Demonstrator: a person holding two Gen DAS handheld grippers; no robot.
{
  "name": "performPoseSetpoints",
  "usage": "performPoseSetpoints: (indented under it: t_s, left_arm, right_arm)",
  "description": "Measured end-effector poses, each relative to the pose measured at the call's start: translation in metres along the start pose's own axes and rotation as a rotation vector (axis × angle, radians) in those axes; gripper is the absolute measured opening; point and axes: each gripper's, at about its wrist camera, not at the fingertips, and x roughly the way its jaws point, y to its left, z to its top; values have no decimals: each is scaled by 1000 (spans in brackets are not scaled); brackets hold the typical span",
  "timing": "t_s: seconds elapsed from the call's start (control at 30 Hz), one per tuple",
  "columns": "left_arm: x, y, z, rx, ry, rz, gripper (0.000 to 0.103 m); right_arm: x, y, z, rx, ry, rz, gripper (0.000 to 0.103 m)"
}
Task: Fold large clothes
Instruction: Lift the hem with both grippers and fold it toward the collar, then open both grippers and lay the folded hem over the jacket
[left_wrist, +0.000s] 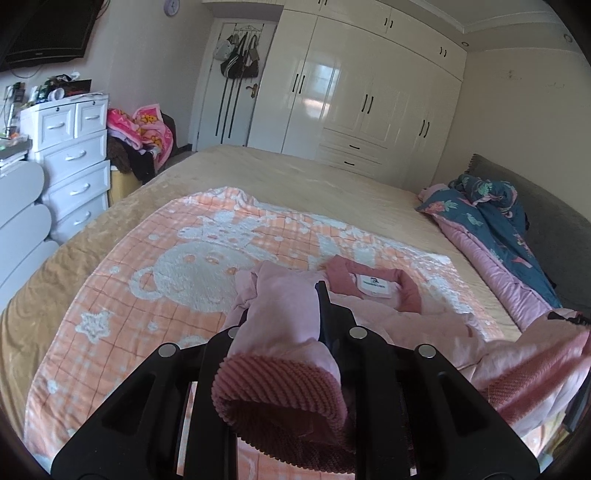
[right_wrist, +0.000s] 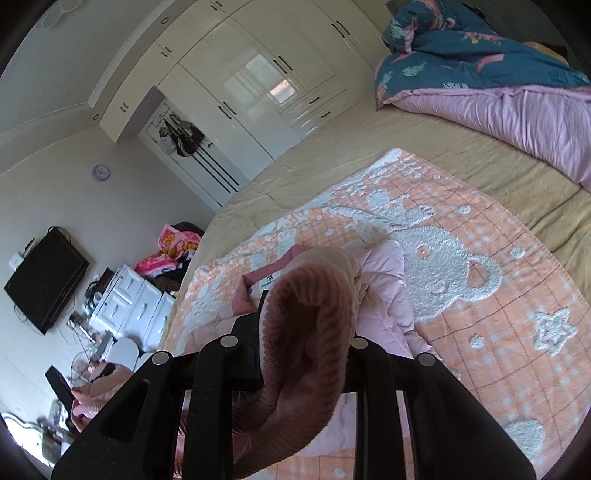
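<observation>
Soft daylight is filling the room, and window glare is gleaming on the glossy wardrobe doors (left_wrist: 332, 96), mirrored again in the right wrist view. Fisheye distortion is bending the walls while black vignetting is eating the corners. The nearby ribbed cuff (right_wrist: 306, 332) is blurring slightly.

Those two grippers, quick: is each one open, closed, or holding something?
Left gripper: closed on a jacket sleeve, ribbed cuff toward the camera.
Right gripper: closed on the other sleeve, near its cuff.

Collar label (left_wrist: 376, 285): print illegible.
</observation>
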Motion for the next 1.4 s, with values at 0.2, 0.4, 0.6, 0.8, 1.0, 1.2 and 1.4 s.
performPoseSetpoints:
  t_s: [0.2, 0.4, 0.6, 0.8, 1.0, 1.2, 1.4]
  left_arm:
    - [24, 5, -3, -10, -1, 6, 13]
    - [43, 9, -6, -34, 8, -7, 13]
    - [58, 12, 0, -45, 21, -29, 13]
    - [67, 13, 4, -62, 13, -31, 13]
    - [67, 13, 3, -73, 7, -37, 24]
    - [62, 12, 6, -88, 2, -59, 63]
    - [46, 8, 12, -81, -27, -70, 81]
  right_arm:
    - [25, -12, 5, 82, -4, 33, 28]
    - [27, -24, 6, 206, -90, 171, 80]
    - [1, -29, 1, 157, -268, 258, 96]
    - [19, -25, -8, -105, -210, -18, 98]
    - [89, -45, -24, -123, 78, -79, 98]
    - [112, -47, -37, -148, 149, -130, 98]
    - [106, -43, -38, -197, 128, -164, 98]
